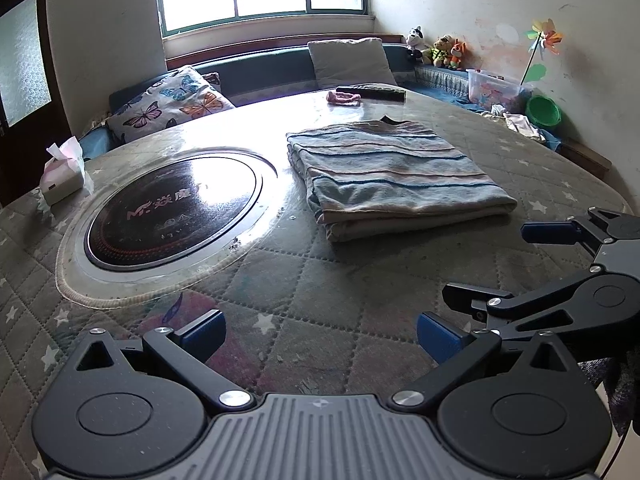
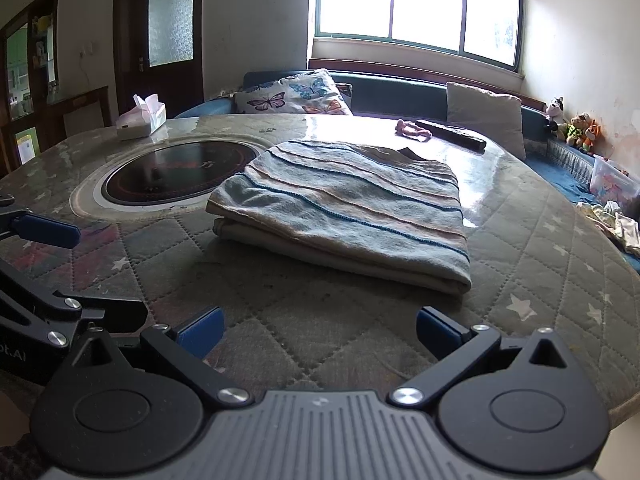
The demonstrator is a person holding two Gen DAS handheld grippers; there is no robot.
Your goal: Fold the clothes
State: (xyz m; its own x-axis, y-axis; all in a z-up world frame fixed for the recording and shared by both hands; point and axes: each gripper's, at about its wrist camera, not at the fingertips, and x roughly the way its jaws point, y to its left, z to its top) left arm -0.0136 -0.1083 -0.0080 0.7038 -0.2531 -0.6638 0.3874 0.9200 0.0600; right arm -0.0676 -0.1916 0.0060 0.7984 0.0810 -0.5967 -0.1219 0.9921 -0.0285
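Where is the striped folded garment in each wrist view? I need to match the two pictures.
Left wrist: striped folded garment lies right of centre, to the right of the round black cooktop.
Right wrist: it lies at centre, cooktop to its left.
Shared landmark: the tissue box at the table's left edge.

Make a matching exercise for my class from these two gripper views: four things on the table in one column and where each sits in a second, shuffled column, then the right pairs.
Things
1. striped garment
2. tissue box
3. remote control
4. left gripper

Places or states
A. at the far edge of the table, beside a small pink cloth
B. open and holding nothing
C. folded, beside the round black cooktop
D. past the cooktop, on the side towards the door

Pairs: 1-C, 2-D, 3-A, 4-B
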